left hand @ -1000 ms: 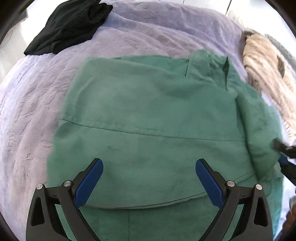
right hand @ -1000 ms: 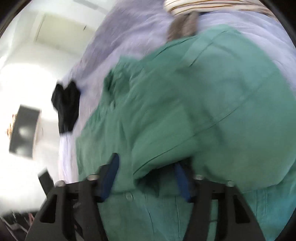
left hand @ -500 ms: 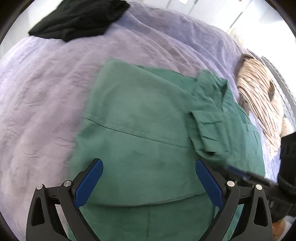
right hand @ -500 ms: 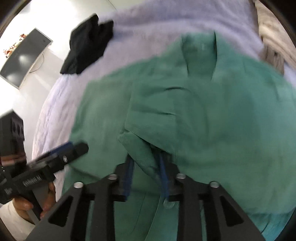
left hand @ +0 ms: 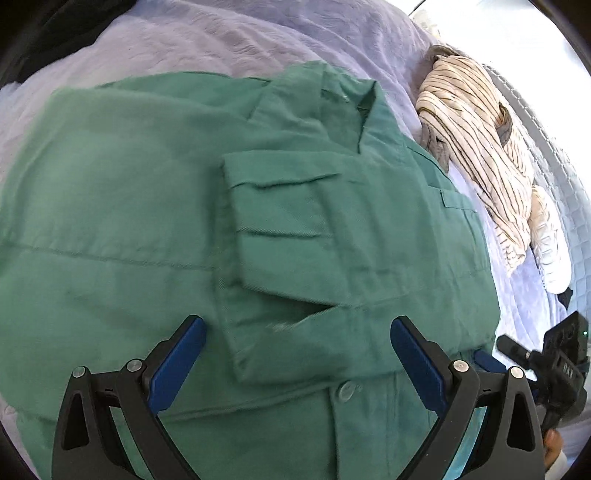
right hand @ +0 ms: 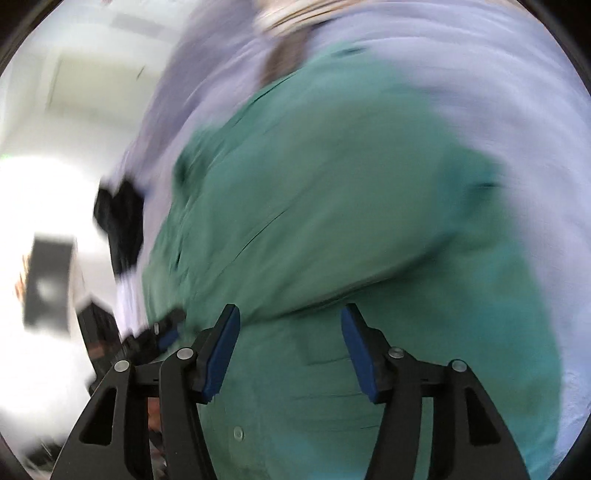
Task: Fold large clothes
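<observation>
A large green shirt [left hand: 147,192] lies spread on the lilac bed cover, its collar at the far side. One sleeve [left hand: 303,251] is folded across its middle. My left gripper [left hand: 297,334] hovers open over the near edge of that sleeve, with nothing between its blue pads. In the blurred right wrist view the same green shirt [right hand: 351,206] fills the frame. My right gripper [right hand: 290,325] is over its lower part with its jaws opening and no cloth between them. The right gripper's body [left hand: 554,365] shows at the right edge of the left wrist view.
A striped beige garment [left hand: 484,147] lies on the bed cover [left hand: 221,33] to the right of the shirt. A black garment [right hand: 118,221] lies beyond the shirt's left side. A dark screen [right hand: 48,280] stands off the bed at the left.
The right gripper carried the sleeve across the shirt, let it go and pulled back to the right while its jaws spread. The left gripper swung right, staying open above the shirt.
</observation>
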### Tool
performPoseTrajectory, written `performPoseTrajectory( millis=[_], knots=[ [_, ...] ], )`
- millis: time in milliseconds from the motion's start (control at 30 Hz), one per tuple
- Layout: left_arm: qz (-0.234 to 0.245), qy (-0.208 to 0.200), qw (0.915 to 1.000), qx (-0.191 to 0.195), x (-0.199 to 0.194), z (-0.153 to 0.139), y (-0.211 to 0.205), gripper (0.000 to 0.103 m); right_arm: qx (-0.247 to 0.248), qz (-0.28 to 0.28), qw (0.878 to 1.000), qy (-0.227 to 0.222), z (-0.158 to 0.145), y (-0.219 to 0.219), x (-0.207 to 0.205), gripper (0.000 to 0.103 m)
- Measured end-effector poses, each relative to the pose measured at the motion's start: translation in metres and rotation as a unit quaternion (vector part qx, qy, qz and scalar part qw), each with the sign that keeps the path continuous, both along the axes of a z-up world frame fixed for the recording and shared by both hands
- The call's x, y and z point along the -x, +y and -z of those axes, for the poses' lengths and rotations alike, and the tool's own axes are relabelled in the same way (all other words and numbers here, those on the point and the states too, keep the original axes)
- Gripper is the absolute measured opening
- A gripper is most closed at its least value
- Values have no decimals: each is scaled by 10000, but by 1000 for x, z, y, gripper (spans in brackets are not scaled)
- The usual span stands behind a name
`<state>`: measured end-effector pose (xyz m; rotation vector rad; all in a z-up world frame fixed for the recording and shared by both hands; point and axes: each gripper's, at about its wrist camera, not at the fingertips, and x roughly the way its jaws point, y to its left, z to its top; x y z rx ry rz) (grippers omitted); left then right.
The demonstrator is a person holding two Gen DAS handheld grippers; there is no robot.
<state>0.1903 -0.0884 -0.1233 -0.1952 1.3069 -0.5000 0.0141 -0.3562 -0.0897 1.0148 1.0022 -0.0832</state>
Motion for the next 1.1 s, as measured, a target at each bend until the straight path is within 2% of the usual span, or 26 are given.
performPoseTrajectory(
  millis=[100,233,333,400,467,500,533,567,600,667,767,800,867,967,1033,1067,1100],
  knots=[
    [-77,-73,9998,-145,0,-5,-1,100,-410,731,9963,-187,10,-33,16,62],
    [-15,-434,9977,-517,1,-19,0,100,-991,1497,9824,-516,22,-63,36,62],
    [74,-701,9946,-762,-1,-32,-5,100,-1453,2039,9657,-683,36,-74,47,62],
    [141,-843,9929,-833,-6,-40,-14,100,-1876,2408,9487,-824,48,-81,59,61],
    [162,-926,9914,-915,-12,-41,-27,100,-2242,2690,9321,-921,59,-86,68,56],
    [139,-929,9906,-998,-16,-38,-34,100,-2358,2785,9264,-931,64,-89,72,46],
    [118,-886,9905,-1044,-18,-32,-37,100,-2462,2872,9211,-927,69,-90,73,19],
    [50,-799,9904,-1124,-22,-23,-41,100,-2588,2977,9145,-894,74,-91,73,2],
    [-11,-721,9902,-1199,-23,-16,-43,100,-2626,3038,9120,-833,76,-93,74,3],
    [-60,-553,9893,-1347,-24,0,-44,100,-2413,3012,9189,-815,67,-99,78,3],
    [-24,-654,9879,-1404,-22,7,-43,100,-1383,2695,9511,-595,44,-96,71,3],
    [-6,-672,9875,-1423,-22,7,-43,100,-1273,2614,9555,-507,46,-97,73,2],
    [25,-676,9869,-1464,-24,8,-45,100,-1272,2552,9580,-314,58,-97,79,2],
    [15,-608,9874,-1458,-27,3,-43,100,-1219,2733,9542,-3,70,-98,98,0],
    [-7,-667,9872,-1450,-32,-2,-40,100,-1368,2669,9539,-82,68,-99,111,1],
    [-25,-704,9875,-1410,-34,-6,-36,100,-1369,2546,9572,-125,64,-99,113,1],
    [-55,-714,9880,-1367,-38,-8,-31,100,-1215,2298,9655,-109,55,-98,113,5]
  ],
)
